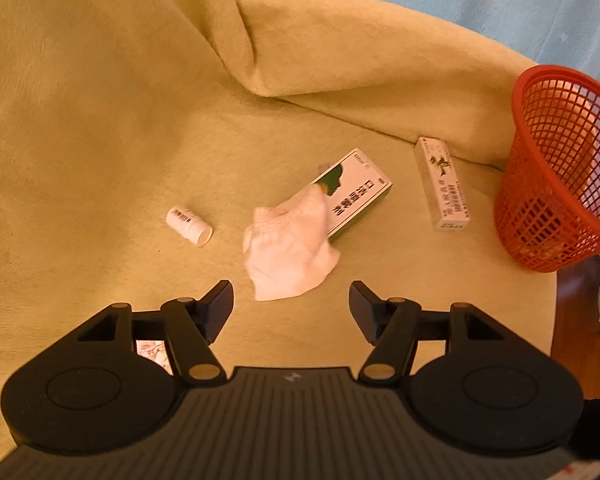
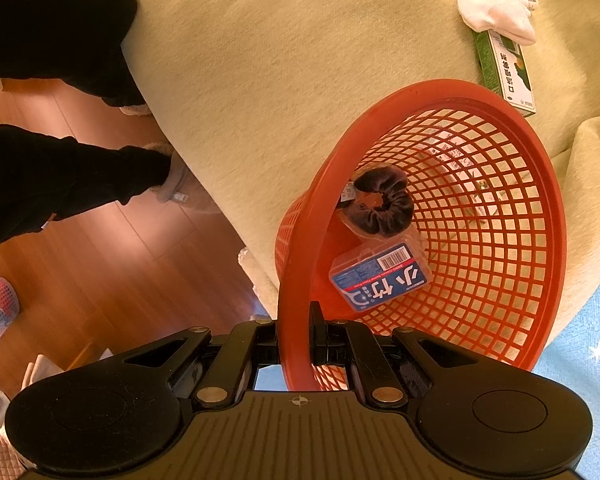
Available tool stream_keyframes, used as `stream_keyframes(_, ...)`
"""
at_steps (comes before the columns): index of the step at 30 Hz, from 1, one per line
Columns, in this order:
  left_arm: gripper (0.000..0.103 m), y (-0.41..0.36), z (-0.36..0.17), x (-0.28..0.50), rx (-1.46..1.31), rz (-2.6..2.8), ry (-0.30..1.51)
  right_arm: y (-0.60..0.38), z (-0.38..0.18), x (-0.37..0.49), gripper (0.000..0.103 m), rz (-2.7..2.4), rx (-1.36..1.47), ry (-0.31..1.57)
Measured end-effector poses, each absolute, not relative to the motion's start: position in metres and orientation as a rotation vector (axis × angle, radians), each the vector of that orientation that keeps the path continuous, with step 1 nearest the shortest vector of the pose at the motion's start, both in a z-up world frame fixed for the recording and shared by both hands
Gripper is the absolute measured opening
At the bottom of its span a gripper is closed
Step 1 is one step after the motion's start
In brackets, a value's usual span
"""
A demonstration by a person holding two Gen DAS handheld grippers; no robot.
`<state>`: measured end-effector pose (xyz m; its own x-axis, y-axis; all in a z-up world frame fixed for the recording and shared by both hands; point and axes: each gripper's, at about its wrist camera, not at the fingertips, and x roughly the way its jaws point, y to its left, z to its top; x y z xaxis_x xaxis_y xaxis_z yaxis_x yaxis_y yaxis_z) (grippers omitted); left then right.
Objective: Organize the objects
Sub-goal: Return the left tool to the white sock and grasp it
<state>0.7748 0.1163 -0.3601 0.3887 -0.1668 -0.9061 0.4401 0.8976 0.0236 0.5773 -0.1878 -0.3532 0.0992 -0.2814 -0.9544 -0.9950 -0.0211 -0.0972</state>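
The red mesh basket (image 2: pixel 480 216) is gripped at its rim by the right gripper (image 2: pixel 298 332), whose fingers are closed tight on the plastic edge, one inside and one outside. The basket is tilted towards the camera, and a dark scrunchie (image 2: pixel 384 204) and a blue-labelled clear box (image 2: pixel 380 278) are seen lying inside it. It rests at the edge of a surface covered by a yellow-green blanket (image 1: pixel 100 120). Near the basket a narrow white box (image 1: pixel 444 184) is laid flat on the blanket. Further along, a green and white box (image 1: pixel 356 192) is partly covered by a crumpled white cloth (image 1: pixel 288 248), and a small white bottle (image 1: pixel 188 225) is lying on its side well apart from them. The left gripper (image 1: pixel 291 308) is held above the blanket just before the cloth, its fingers spread wide with nothing between them. A person's dark-clad legs (image 2: pixel 60 168) are seen over the wooden floor (image 2: pixel 140 260).
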Motion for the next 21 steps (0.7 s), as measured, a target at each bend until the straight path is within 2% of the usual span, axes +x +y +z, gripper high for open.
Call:
stream_keyframes(14,0.063,0.128,-0.383,0.784,0.325,-0.398,1.118,-0.189,-0.353,0.577,0.002,0.994,-1.472,1.336)
stream_keyframes(21,0.07,0.129,-0.404,0.794,0.294,-0.389,1.119,-0.189,-0.353,0.577,0.002,0.998,-1.468,1.342)
